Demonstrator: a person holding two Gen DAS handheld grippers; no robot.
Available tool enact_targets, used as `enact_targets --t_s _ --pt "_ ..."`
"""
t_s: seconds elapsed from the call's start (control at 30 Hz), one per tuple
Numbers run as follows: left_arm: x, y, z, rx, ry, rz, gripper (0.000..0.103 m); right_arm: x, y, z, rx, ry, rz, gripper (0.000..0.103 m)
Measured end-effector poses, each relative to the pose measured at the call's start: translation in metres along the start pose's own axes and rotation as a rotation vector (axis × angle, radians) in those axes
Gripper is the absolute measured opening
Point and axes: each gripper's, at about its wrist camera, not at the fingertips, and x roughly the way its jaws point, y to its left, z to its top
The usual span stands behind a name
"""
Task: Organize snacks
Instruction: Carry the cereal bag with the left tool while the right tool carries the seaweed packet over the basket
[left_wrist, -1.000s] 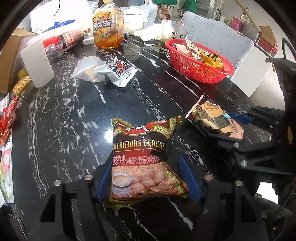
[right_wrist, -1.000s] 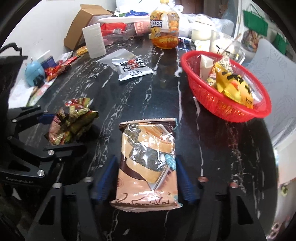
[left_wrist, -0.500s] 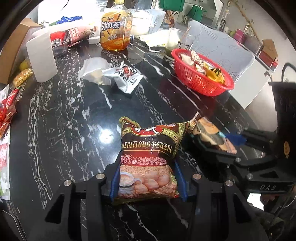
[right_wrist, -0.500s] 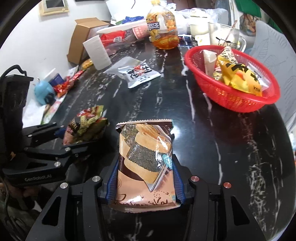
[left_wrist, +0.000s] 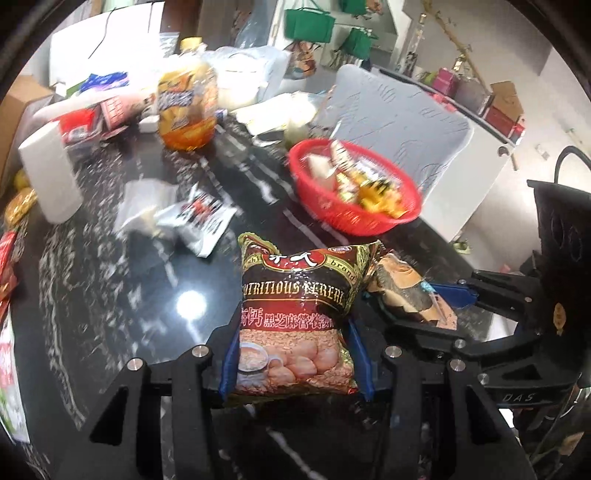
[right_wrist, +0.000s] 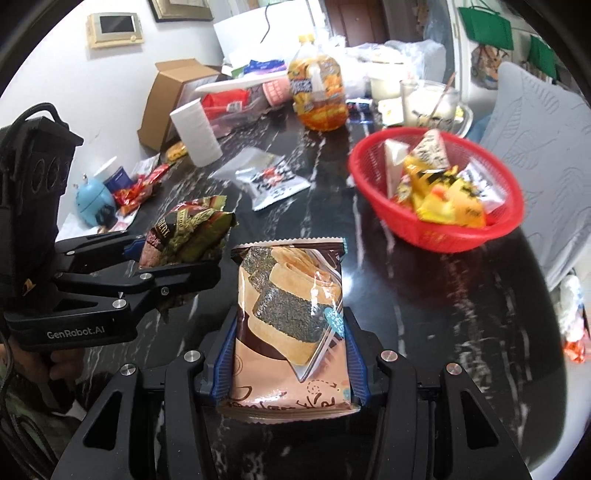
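Left claw (left_wrist: 293, 358) clamped on cereal packet (left_wrist: 295, 317) printed "NUTRITIOUS CEREAL", right claw (right_wrist: 288, 363) clamped on seaweed cracker packet (right_wrist: 290, 321), both above black marble worktop (right_wrist: 424, 302), "GenRobot.AI" on left claw body, red basket (right_wrist: 424, 229) of snacks beyond.

Right tongs (right_wrist: 290, 363) clamp a seaweed cracker packet (right_wrist: 290, 321) above the dark surface (right_wrist: 424, 314); left tongs (right_wrist: 177, 254) grip a cereal bag (right_wrist: 184, 230); red basket (right_wrist: 436, 236) beyond.

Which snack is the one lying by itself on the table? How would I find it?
Start at the black marble table, then find the red basket and the orange drink bottle. Between them and the white paper roll lies a flat white snack packet with red-and-black print, the only one held by no gripper.
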Motion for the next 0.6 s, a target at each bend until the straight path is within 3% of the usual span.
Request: enact_targets --t_s 0.3,0.6 --pt "0.0 -0.028 0.035 0.097 -0.045 -0.048 0.048 -0.025 -0.02 0.013 0.002 -0.072 -0.071 0.05" --pt "0.003 -0.043 0.066 0.125 -0.092 -0.048 0.048 -0.047 -0.038 0.037 -0.042 -0.143 -0.148 0.05"
